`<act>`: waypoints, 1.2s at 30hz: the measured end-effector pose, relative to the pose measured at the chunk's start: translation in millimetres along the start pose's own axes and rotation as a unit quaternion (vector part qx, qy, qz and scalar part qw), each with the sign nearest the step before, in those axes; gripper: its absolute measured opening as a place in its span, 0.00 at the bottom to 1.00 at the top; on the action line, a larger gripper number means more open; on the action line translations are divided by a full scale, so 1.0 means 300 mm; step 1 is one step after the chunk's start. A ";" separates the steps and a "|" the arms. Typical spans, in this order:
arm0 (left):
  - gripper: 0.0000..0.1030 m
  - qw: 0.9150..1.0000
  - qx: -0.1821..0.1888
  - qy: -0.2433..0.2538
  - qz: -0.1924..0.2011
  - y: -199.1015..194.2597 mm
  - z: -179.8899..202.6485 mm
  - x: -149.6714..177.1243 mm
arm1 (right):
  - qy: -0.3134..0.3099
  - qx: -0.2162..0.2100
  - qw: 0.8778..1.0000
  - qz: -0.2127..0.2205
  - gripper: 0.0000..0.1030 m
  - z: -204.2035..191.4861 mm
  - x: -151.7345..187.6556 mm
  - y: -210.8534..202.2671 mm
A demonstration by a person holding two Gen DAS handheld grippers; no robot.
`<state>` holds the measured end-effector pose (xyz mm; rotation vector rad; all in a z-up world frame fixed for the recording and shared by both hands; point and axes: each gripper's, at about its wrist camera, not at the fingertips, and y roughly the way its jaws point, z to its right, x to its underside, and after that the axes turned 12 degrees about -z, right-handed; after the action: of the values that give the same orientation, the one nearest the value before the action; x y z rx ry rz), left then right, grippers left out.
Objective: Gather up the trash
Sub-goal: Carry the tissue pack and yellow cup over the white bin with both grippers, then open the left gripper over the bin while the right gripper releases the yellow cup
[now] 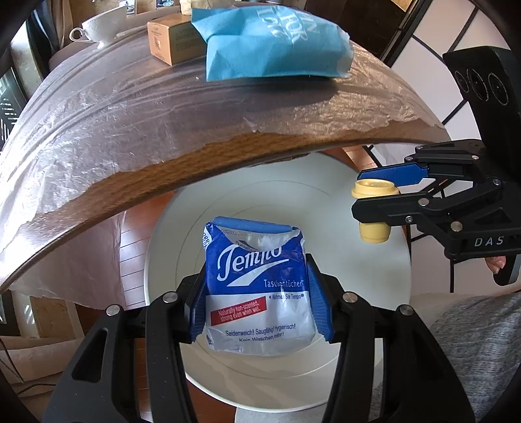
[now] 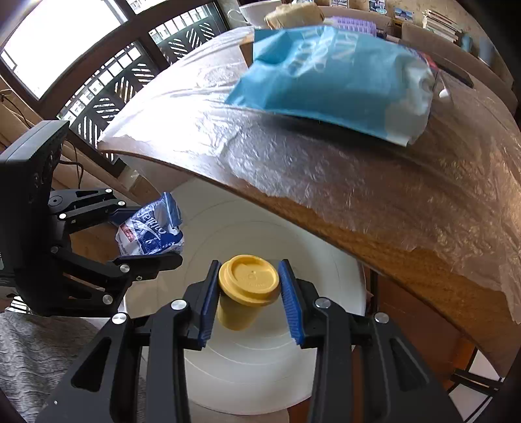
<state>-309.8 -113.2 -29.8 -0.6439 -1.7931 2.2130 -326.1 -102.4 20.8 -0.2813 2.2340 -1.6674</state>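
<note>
Looking down from the left wrist view, the left gripper point(image 1: 260, 293) sat at the bottom centre of the frame, its blue pads clamped on the sides of a blue-and-white tissue packet point(image 1: 259, 286) — crumpled, torn open at the top. Behind the packet lay the round white bin point(image 1: 358, 260), its opening filling the lower middle. At the right edge the right gripper point(image 1: 374, 198) pinched a small yellow lidded cup point(image 1: 374, 208) above the bin's rim. Across the upper half curved a wooden table point(image 1: 228, 156) under clear plastic film, with a light blue paper bag point(image 1: 273, 42), a cardboard box point(image 1: 172, 39) and a white teacup point(image 1: 101, 26) near the top.

From the right wrist view, the right gripper point(image 2: 249, 293) held the yellow cup point(image 2: 244, 293) at lower centre, pads tight against its lid, the cup tilted over the white bin point(image 2: 325, 276). At the left, the left gripper point(image 2: 143, 234) gripped the tissue packet point(image 2: 149, 231) above the bin's left side. The table point(image 2: 390, 244) swept across the right — the blue bag point(image 2: 332, 81) lying at upper right.
</note>
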 end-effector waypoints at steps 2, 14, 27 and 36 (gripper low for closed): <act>0.52 1.000 0.000 0.002 -0.003 0.016 0.001 0.000 | 0.000 0.003 1.000 -0.004 0.35 -0.001 -0.002 0.015; 0.52 0.999 -0.010 0.027 -0.030 0.116 0.018 -0.033 | -0.003 0.013 1.000 -0.025 0.35 0.007 0.003 0.100; 0.52 0.997 -0.026 0.045 -0.052 0.211 0.023 -0.041 | 0.000 0.022 0.999 -0.047 0.35 0.009 0.022 0.172; 0.52 0.996 -0.031 0.050 -0.061 0.247 0.040 -0.067 | 0.000 0.026 0.998 -0.059 0.35 -0.013 0.023 0.211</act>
<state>-290.2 -149.5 -95.7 -0.6285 -1.8071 2.0182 -331.2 -82.8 -39.7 -0.4064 2.2089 -1.7829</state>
